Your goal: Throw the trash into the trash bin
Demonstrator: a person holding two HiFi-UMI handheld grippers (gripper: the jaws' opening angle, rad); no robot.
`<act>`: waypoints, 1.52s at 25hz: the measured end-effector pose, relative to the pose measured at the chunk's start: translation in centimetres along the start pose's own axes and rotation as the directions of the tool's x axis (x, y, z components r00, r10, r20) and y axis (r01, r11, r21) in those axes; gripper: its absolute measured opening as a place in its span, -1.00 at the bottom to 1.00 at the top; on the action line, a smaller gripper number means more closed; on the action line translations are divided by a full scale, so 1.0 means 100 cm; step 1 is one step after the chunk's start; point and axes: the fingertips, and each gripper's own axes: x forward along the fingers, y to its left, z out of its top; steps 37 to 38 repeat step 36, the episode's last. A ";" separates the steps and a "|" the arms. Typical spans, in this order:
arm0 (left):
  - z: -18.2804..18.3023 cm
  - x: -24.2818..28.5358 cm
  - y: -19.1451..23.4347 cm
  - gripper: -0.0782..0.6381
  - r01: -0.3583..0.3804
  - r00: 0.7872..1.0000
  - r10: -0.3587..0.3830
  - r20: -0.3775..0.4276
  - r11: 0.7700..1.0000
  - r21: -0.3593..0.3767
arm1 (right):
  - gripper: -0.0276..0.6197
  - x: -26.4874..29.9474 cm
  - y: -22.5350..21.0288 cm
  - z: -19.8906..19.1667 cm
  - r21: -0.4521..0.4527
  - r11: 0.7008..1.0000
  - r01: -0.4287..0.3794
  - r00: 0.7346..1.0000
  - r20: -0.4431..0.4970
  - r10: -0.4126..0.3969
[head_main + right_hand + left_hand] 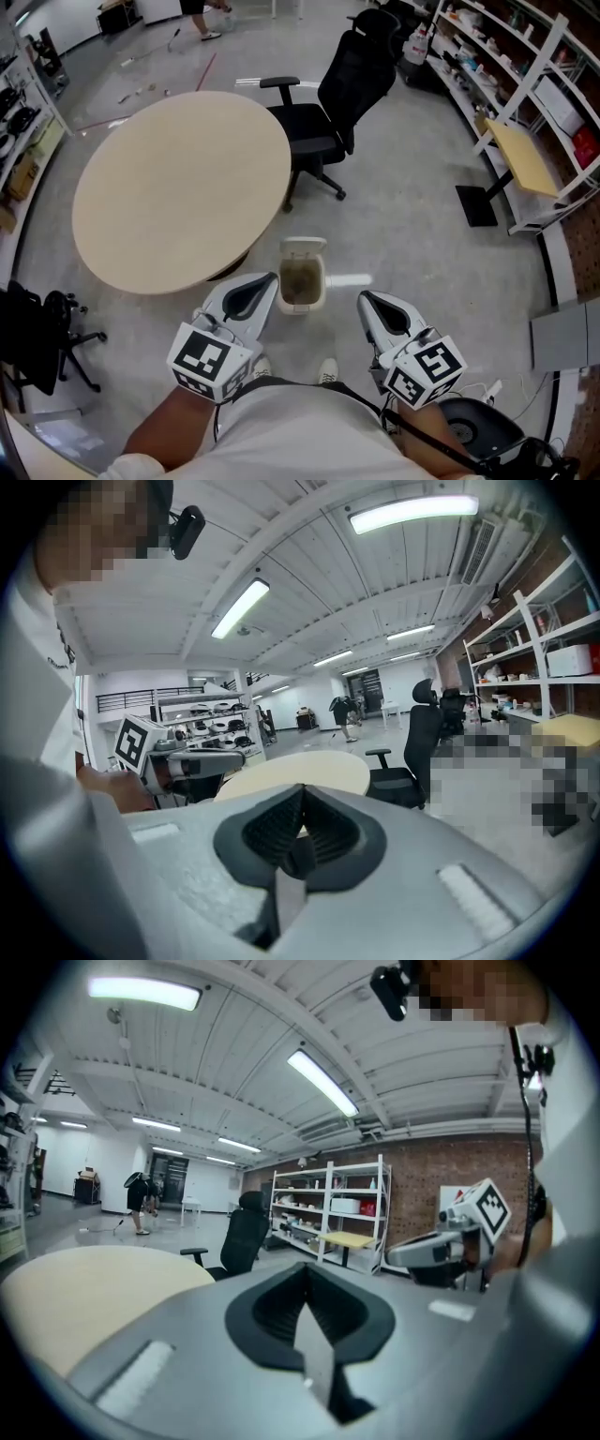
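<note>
left gripper (269,281): fingers closed together, empty | right gripper (366,300): same | trash bin (320,281): one, lid open, on floor | bench (178,187): one, round

Grey floor (412,234) with trash bin (303,249) beside table (178,187)

The small cream plastic trash bin (302,306) stands upright on the grey floor (412,234), its lid (303,247) flipped open, brownish contents (300,279) inside, just beside the round bench (178,187).
</note>
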 end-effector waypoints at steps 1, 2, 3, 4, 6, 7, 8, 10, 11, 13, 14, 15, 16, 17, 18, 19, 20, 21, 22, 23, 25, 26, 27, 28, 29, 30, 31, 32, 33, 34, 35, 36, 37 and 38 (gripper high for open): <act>-0.001 0.000 -0.005 -0.76 0.001 1.000 -0.001 -0.001 1.000 0.004 | -0.91 -0.001 0.000 0.000 -0.001 1.000 -0.007 1.000 0.003 0.007; -0.001 0.000 -0.008 -0.76 0.000 1.000 0.000 -0.002 1.000 0.006 | -0.91 -0.002 0.000 0.000 -0.001 1.000 -0.012 1.000 0.006 0.012; -0.001 0.000 -0.010 -0.76 -0.002 1.000 0.002 -0.003 1.000 0.006 | -0.91 -0.002 -0.001 0.001 -0.001 1.000 -0.015 1.000 0.011 0.015; -0.001 -0.001 -0.011 -0.76 -0.006 1.000 0.006 -0.005 1.000 0.006 | -0.91 -0.003 -0.002 0.001 0.000 1.000 -0.017 1.000 0.015 0.017; -0.001 -0.002 -0.011 -0.76 -0.013 1.000 0.013 -0.009 1.000 0.006 | -0.91 -0.004 -0.003 0.003 0.005 1.000 -0.018 1.000 0.023 0.018; -0.001 -0.003 -0.012 -0.76 -0.016 1.000 0.016 -0.011 1.000 0.007 | -0.91 -0.004 -0.004 0.003 0.008 1.000 -0.017 1.000 0.026 0.017; 0.000 -0.004 -0.012 -0.76 -0.018 1.000 0.018 -0.012 1.000 0.010 | -0.91 -0.005 -0.005 0.003 0.011 1.000 -0.016 0.999 0.028 0.015; 0.000 -0.004 -0.011 -0.76 -0.022 1.000 0.022 -0.012 1.000 0.014 | -0.91 -0.005 -0.008 0.001 0.015 1.000 -0.012 1.000 0.027 0.011; 0.000 -0.004 -0.011 -0.76 -0.023 1.000 0.023 -0.013 1.000 0.015 | -0.91 -0.005 -0.010 0.000 0.013 1.000 -0.009 1.000 0.025 0.008; -0.002 -0.003 -0.012 -0.76 -0.022 1.000 0.022 -0.015 1.000 0.014 | -0.91 -0.006 -0.010 0.000 0.003 1.000 -0.005 1.000 0.023 0.005; -0.002 -0.002 -0.012 -0.76 -0.022 1.000 0.022 -0.016 1.000 0.013 | -0.91 -0.007 -0.010 0.001 -0.002 1.000 -0.005 1.000 0.023 0.005; -0.002 -0.002 -0.012 -0.76 -0.021 1.000 0.021 -0.015 1.000 0.013 | -0.91 -0.007 -0.010 0.002 -0.007 1.000 -0.006 1.000 0.024 0.006; -0.001 -0.002 -0.012 -0.76 -0.021 1.000 0.021 -0.013 1.000 0.014 | -0.91 -0.007 -0.009 0.003 -0.010 1.000 -0.006 1.000 0.024 0.006; -0.001 -0.002 -0.012 -0.76 -0.020 1.000 0.020 -0.010 1.000 0.015 | -0.91 -0.007 -0.009 0.003 -0.011 1.000 -0.006 1.000 0.023 0.006; 0.000 -0.002 -0.012 -0.76 -0.018 1.000 0.018 -0.010 1.000 0.015 | -0.91 -0.007 -0.009 0.003 -0.011 1.000 -0.005 1.000 0.022 0.005; 0.001 -0.001 -0.012 -0.76 -0.015 1.000 0.016 -0.011 1.000 0.015 | -0.91 -0.007 -0.009 0.004 -0.012 1.000 -0.004 1.000 0.022 0.005; 0.001 -0.001 -0.013 -0.76 -0.013 1.000 0.013 -0.012 1.000 0.016 | -0.91 -0.008 -0.009 0.004 -0.012 1.000 -0.003 1.000 0.022 0.004; 0.001 0.000 -0.013 -0.76 -0.010 1.000 0.011 -0.013 1.000 0.017 | -0.91 -0.008 -0.009 0.004 -0.012 1.000 -0.002 1.000 0.022 0.002; 0.001 0.001 -0.012 -0.76 -0.008 1.000 0.009 -0.014 1.000 0.018 | -0.91 -0.007 -0.010 0.005 -0.012 1.000 0.000 1.000 0.023 0.000; 0.001 0.002 -0.012 -0.76 -0.007 1.000 0.007 -0.015 1.000 0.019 | -0.91 -0.007 -0.010 0.005 -0.012 1.000 0.001 1.000 0.023 -0.001; 0.000 0.002 -0.012 -0.76 -0.004 1.000 0.005 -0.017 1.000 0.021 | -0.91 -0.006 -0.010 0.004 -0.013 1.000 0.002 1.000 0.023 -0.002; 0.000 0.002 -0.011 -0.76 -0.003 1.000 0.003 -0.017 1.000 0.022 | -0.91 -0.006 -0.010 0.004 -0.014 1.000 0.003 1.000 0.022 -0.002; -0.001 0.002 -0.011 -0.76 -0.001 1.000 0.002 -0.017 1.000 0.023 | -0.91 -0.006 -0.010 0.003 -0.015 1.000 0.003 1.000 0.022 -0.003; -0.001 0.002 -0.011 -0.76 0.001 1.000 0.000 -0.017 1.000 0.024 | -0.91 -0.007 -0.009 0.003 -0.016 1.000 0.005 1.000 0.022 -0.004; 0.000 0.003 -0.011 -0.76 0.003 1.000 -0.002 -0.017 1.000 0.025 | -0.91 -0.007 -0.009 0.004 -0.016 1.000 0.006 1.000 0.023 -0.006; 0.001 0.003 -0.012 -0.76 0.005 1.000 -0.005 -0.017 1.000 0.026 | -0.91 -0.008 -0.009 0.004 -0.016 1.000 0.007 1.000 0.023 -0.007; 0.001 0.004 -0.013 -0.76 0.008 1.000 -0.008 -0.017 1.000 0.026 | -0.91 -0.008 -0.010 0.005 -0.016 1.000 0.008 1.000 0.023 -0.008; 0.001 0.005 -0.014 -0.76 0.013 1.000 -0.013 -0.021 1.000 0.026 | -0.91 -0.008 -0.010 0.004 -0.014 1.000 0.009 1.000 0.022 -0.008; -0.001 0.006 -0.016 -0.76 0.019 0.999 -0.018 -0.026 1.000 0.024 | -0.91 -0.009 -0.011 0.003 -0.012 1.000 0.009 1.000 0.020 -0.009; -0.003 0.007 -0.017 -0.76 0.026 0.999 -0.025 -0.032 0.999 0.023 | -0.91 -0.009 -0.011 0.002 -0.008 1.000 0.011 1.000 0.018 -0.011; -0.006 0.008 -0.020 -0.76 0.033 0.999 -0.032 -0.038 0.999 0.021 | -0.91 -0.010 -0.011 0.000 -0.005 1.000 0.012 1.000 0.016 -0.012; -0.008 0.008 -0.022 -0.76 0.039 0.998 -0.038 -0.044 0.999 0.019 | -0.91 -0.011 -0.011 -0.002 -0.001 1.000 0.014 1.000 0.014 -0.014; -0.008 0.008 -0.022 -0.76 0.039 0.998 -0.038 -0.044 0.999 0.019 | -0.91 -0.011 -0.011 -0.002 -0.001 1.000 0.014 1.000 0.014 -0.014; -0.008 0.008 -0.022 -0.76 0.039 0.998 -0.038 -0.044 0.999 0.019 | -0.91 -0.011 -0.011 -0.002 -0.001 1.000 0.014 1.000 0.014 -0.014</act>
